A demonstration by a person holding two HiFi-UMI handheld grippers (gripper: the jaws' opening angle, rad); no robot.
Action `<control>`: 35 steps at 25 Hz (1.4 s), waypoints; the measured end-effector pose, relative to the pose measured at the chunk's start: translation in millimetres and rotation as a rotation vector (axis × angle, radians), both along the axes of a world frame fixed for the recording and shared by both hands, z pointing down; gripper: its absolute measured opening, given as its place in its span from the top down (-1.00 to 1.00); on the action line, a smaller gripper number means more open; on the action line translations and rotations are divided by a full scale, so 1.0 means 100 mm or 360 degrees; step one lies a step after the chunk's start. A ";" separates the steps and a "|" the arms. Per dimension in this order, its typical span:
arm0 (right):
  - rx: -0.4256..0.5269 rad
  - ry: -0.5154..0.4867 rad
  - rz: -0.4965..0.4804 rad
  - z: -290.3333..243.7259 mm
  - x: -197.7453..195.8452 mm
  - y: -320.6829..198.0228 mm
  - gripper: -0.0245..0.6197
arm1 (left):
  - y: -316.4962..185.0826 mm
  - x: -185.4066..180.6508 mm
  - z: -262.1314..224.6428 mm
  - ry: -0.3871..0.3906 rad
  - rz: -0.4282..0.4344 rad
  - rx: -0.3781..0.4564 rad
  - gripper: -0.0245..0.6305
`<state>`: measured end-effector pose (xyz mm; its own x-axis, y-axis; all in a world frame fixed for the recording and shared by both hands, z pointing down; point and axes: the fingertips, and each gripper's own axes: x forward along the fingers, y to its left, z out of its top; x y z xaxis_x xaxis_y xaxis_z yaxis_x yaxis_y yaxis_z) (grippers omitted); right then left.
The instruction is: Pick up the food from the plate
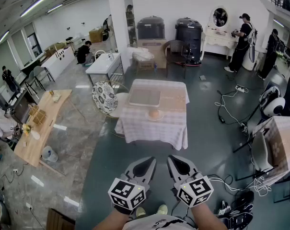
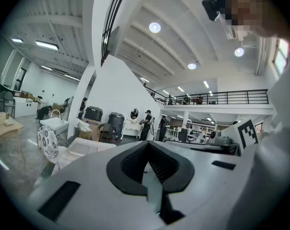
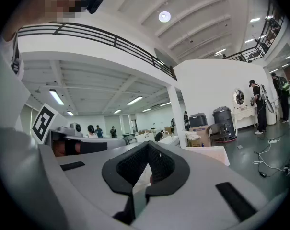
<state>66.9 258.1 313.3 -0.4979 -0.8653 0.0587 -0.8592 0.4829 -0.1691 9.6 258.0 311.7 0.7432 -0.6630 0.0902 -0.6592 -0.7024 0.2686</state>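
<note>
A round tan piece of food [image 1: 154, 113] lies on a small plate [image 1: 160, 118] near the front edge of a table with a checked cloth [image 1: 152, 131]. A pale tray [image 1: 145, 97] sits behind it. Both grippers hang low and close to the person, well short of the table. In the head view, my left gripper [image 1: 147, 161] and right gripper [image 1: 175, 160] point toward the table with their jaws together. Nothing is between the jaws in the left gripper view [image 2: 147, 145] or the right gripper view [image 3: 147, 145].
A patterned round chair [image 1: 105, 97] stands at the table's left. A long wooden table [image 1: 39, 123] lies further left. Cables [image 1: 226, 104] trail over the dark floor to the right, near a cardboard box [image 1: 284, 143]. People stand by the far wall [image 1: 242, 37].
</note>
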 end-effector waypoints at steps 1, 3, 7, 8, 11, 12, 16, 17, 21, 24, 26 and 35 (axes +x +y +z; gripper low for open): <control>0.0000 0.0002 0.0000 0.00 0.02 0.00 0.88 | -0.01 0.01 0.00 0.0002 -0.0002 0.0001 0.91; 0.0001 0.0003 -0.0003 0.00 0.04 0.01 0.88 | -0.02 0.03 -0.01 0.0004 -0.0008 0.0002 0.91; -0.0001 -0.0007 -0.0027 0.00 0.07 0.00 0.88 | -0.03 0.06 -0.03 0.0014 -0.0022 0.0012 0.91; -0.0005 -0.0014 -0.0036 0.01 0.08 -0.01 0.88 | -0.03 0.08 -0.03 0.0016 -0.0026 0.0015 0.91; -0.0018 -0.0059 -0.0056 0.04 0.11 -0.04 0.88 | -0.03 0.11 -0.01 0.0015 -0.0040 0.0018 0.91; -0.0021 -0.0075 -0.0060 0.04 0.12 -0.04 0.88 | -0.03 0.12 0.00 0.0012 -0.0044 0.0016 0.91; -0.0017 -0.0105 -0.0055 0.06 0.17 -0.07 0.88 | -0.03 0.18 0.04 0.0015 -0.0055 0.0005 0.91; -0.0014 -0.0110 -0.0055 0.05 0.17 -0.08 0.88 | -0.04 0.17 0.04 0.0019 -0.0059 0.0004 0.91; 0.0000 -0.0121 -0.0045 0.04 0.21 -0.14 0.88 | -0.12 0.21 0.05 0.0024 -0.0059 0.0004 0.91; -0.0007 -0.0122 -0.0037 0.06 0.23 -0.25 0.88 | -0.23 0.22 0.06 0.0022 -0.0053 0.0005 0.91; -0.0017 -0.0117 -0.0035 0.10 0.19 -0.35 0.88 | -0.33 0.19 0.09 0.0018 -0.0048 0.0003 0.91; -0.0097 -0.0096 0.0009 0.33 0.02 -1.04 0.88 | -1.07 0.05 0.29 -0.0016 -0.0010 -0.0023 0.91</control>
<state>69.3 154.6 346.1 -0.4974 -0.8637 0.0813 -0.8491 0.4655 -0.2496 14.6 151.3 340.6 0.7382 -0.6660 0.1073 -0.6661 -0.6944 0.2723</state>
